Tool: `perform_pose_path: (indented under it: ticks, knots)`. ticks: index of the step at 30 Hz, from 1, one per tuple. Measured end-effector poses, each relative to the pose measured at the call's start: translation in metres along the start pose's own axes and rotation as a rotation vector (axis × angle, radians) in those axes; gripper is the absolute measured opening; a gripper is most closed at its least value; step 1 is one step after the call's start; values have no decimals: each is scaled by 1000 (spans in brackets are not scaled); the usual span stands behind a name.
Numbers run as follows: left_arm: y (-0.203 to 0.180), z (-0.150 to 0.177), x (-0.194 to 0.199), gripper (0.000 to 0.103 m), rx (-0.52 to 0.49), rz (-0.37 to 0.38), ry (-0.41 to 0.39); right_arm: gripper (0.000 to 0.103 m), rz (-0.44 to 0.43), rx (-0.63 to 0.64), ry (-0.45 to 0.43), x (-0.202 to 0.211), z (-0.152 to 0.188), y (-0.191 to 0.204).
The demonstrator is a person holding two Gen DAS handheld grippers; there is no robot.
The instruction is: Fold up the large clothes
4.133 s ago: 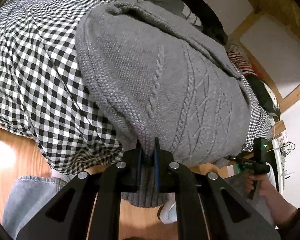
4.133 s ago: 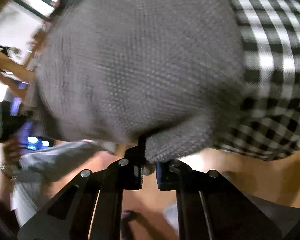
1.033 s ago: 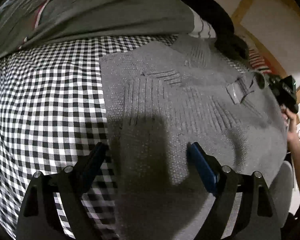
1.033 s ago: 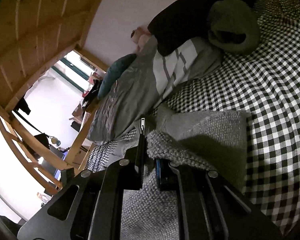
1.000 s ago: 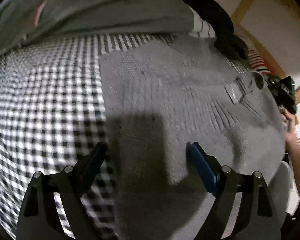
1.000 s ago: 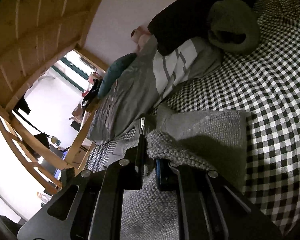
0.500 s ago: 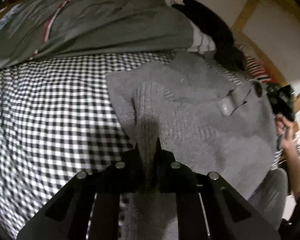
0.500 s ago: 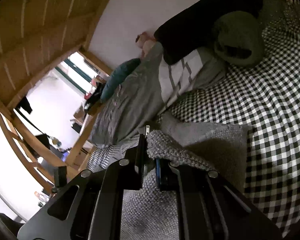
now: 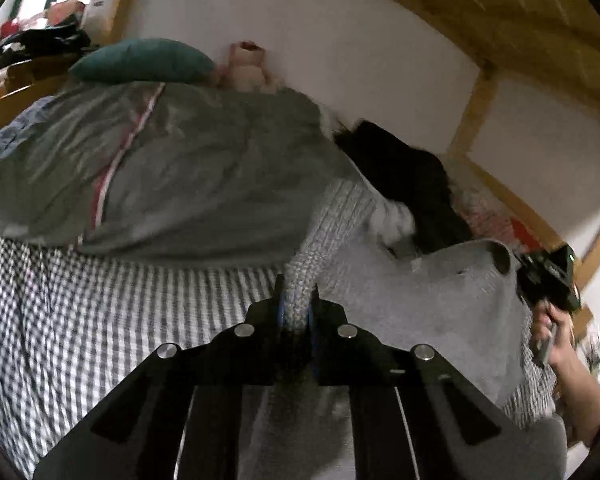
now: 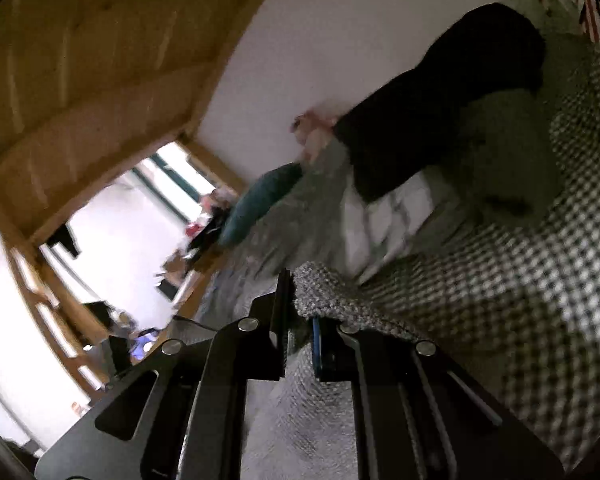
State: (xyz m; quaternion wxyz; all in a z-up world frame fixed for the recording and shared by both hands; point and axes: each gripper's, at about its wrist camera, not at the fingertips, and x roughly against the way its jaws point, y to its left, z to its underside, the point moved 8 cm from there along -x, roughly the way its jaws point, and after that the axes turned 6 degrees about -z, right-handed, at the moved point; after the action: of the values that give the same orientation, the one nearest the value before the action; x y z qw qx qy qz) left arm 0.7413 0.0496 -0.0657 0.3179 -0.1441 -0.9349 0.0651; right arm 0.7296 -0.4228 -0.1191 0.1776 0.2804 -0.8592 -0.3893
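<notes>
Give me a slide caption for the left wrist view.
Left tongs pinch a fold of grey knitted sweater above the checked bedsheet.

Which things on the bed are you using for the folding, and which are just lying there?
For the folding:
- grey cable-knit wool sweater
- left gripper, shut on it
- right gripper, shut on it

Just lying about:
- grey quilted duvet
- teal oval cushion
- black garment heap
- black-and-white checked bedsheet

Grey knit sweater, black-and-white checked bedsheet.
</notes>
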Motion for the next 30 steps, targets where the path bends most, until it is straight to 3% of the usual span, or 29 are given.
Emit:
perform_pose_path:
  ticks: [5, 7, 9, 11, 12, 14, 15, 16, 17, 19, 21, 24, 27, 30]
  knots:
    - [41, -2, -88, 8, 92, -73, 145, 9, 184, 7, 105, -44, -8, -52]
    - [47, 8, -114, 10, 66, -108, 198, 9, 255, 33, 163, -60, -1, -68]
    - [53, 23, -133, 19, 34, -152, 243, 10, 324, 44, 214, -70, 7, -82]
    - [66, 31, -142, 67, 29, -224, 254, 17, 405, 66, 298, -79, 17, -96]
    - [72, 31, -142, 73, 36, -255, 237, 23, 415, 89, 323, -81, 22, -96]
    - [89, 18, -128, 86, 74, -299, 146, 51, 397, 148, 323, -79, 21, -88]
    - [95, 10, -119, 98, 92, -304, 105, 76, 403, 189, 299, -76, 15, -80]
    - [102, 3, -110, 98, 105, -321, 73, 91, 456, 233, 246, -69, 4, -75]
    - [104, -6, -98, 98, 117, -327, 35, 100, 529, 292, 136, -53, -13, -65]
    - [95, -17, -80, 98, 124, -273, 7, 100, 582, 323, 2, -29, -43, -48]
    - [66, -16, -69, 98, 97, -168, 31, 100, 596, 276, -5, -16, -61, -34]
    - [6, 18, -66, 98, -24, -41, 152, 100, 588, 279, 183, -28, -43, -16]
    - [-59, 74, -71, 98, -190, -72, 259, 100, 681, 407, 436, -54, 26, 9]
    - [-94, 116, -79, 98, -186, -81, 339, 100, 713, 454, 602, -72, 102, 22]
